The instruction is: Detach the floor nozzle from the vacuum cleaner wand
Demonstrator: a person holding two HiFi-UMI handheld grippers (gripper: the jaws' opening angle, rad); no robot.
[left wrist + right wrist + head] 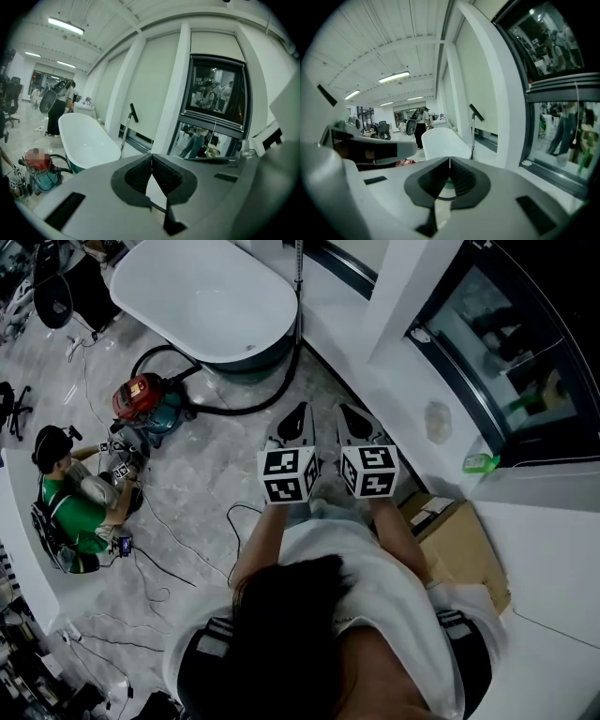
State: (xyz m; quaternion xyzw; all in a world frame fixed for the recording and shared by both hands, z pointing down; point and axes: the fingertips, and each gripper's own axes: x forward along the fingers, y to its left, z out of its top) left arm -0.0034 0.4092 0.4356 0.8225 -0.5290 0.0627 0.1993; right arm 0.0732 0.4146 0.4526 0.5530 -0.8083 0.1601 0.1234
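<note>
The vacuum's red and teal canister stands on the marble floor, left of centre. Its black hose curls round the white bathtub to the thin metal wand, which leans upright by the wall. The wand also shows past the tub in the left gripper view, and the wand shows in the right gripper view. I cannot make out the floor nozzle. My left gripper and right gripper are side by side, well short of the wand, both shut and holding nothing.
A person in green sits on the floor at the left among loose cables. A cardboard box lies at my right. A white pillar and a dark glass-fronted unit stand along the right.
</note>
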